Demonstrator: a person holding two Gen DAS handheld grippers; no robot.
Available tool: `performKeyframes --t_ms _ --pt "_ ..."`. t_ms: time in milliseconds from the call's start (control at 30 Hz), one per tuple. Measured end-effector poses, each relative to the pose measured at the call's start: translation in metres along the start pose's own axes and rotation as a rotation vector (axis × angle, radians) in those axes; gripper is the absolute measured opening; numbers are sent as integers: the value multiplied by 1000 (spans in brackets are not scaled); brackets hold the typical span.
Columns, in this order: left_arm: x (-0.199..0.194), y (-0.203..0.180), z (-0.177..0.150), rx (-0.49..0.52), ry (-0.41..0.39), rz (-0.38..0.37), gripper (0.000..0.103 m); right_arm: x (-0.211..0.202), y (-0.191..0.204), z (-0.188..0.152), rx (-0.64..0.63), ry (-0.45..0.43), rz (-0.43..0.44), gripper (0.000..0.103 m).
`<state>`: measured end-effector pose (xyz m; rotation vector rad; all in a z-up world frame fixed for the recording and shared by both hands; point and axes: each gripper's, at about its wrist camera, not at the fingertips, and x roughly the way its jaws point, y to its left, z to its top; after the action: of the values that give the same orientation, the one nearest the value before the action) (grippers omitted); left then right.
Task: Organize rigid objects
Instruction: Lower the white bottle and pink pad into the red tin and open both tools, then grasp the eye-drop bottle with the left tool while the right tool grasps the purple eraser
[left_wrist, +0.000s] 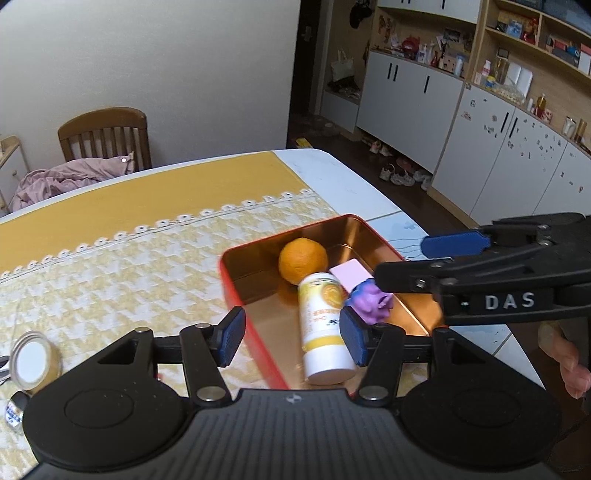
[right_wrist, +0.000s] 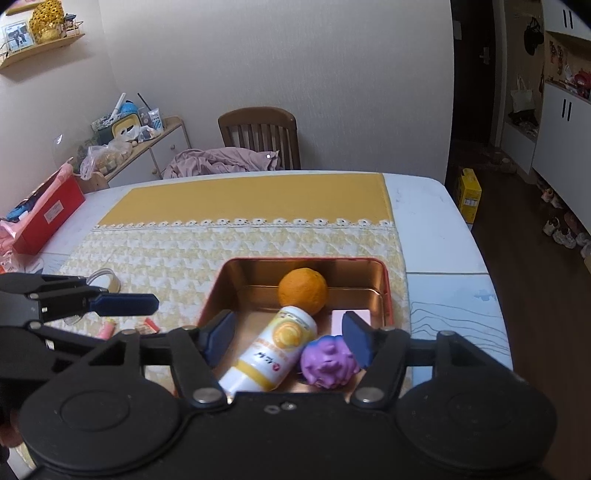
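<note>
Right wrist: yellow-clothed table (right_wrist: 240, 206), wooden chair (right_wrist: 258, 129) behind.

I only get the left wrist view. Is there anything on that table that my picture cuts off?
Observer: Yes. A red box lies at the left edge of the table.
Operator: Anything small lying loose?
Observer: A small pink item lies on the patterned cloth, left of the tin.
Operator: And on the floor?
Observer: A yellow carton stands off the table's far right corner, near the dark doorway.
</note>
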<state>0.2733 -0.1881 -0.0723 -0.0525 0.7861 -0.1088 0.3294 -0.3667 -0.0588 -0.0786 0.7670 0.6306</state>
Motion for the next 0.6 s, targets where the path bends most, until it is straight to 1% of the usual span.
performKeyframes --t_ms 67,100,167,300,367,433,467,500,533,600 --pt "-7 8 -2 -9 -8 4 59 -3 6 -2 14 -4 6 67" --pt "-10 13 -3 -12 -13 5 59 -4 9 -2 23 -6 10 72" --pt "-18 20 -5 -17 -21 9 59 -6 17 -3 32 -13 11 75" --pt "-31 37 -10 -21 -34 17 66 -8 34 -5 48 -16 23 76" --pt "-37 47 -13 -25 -42 20 66 -8 45 -7 42 -19 24 77" --pt "-44 57 -18 -32 -47 22 67 -9 56 -9 33 -23 25 81" --pt "-47 62 -20 -35 -50 23 68 -10 62 -10 29 -30 25 85" --pt "-49 68 -22 -37 -51 24 71 -10 68 -11 25 -37 25 87" --pt "-52 74 -24 -40 -54 26 73 -10 74 -12 21 -42 26 87" --pt "-60 84 -29 -42 -63 40 74 -9 86 -14 18 -44 31 89"
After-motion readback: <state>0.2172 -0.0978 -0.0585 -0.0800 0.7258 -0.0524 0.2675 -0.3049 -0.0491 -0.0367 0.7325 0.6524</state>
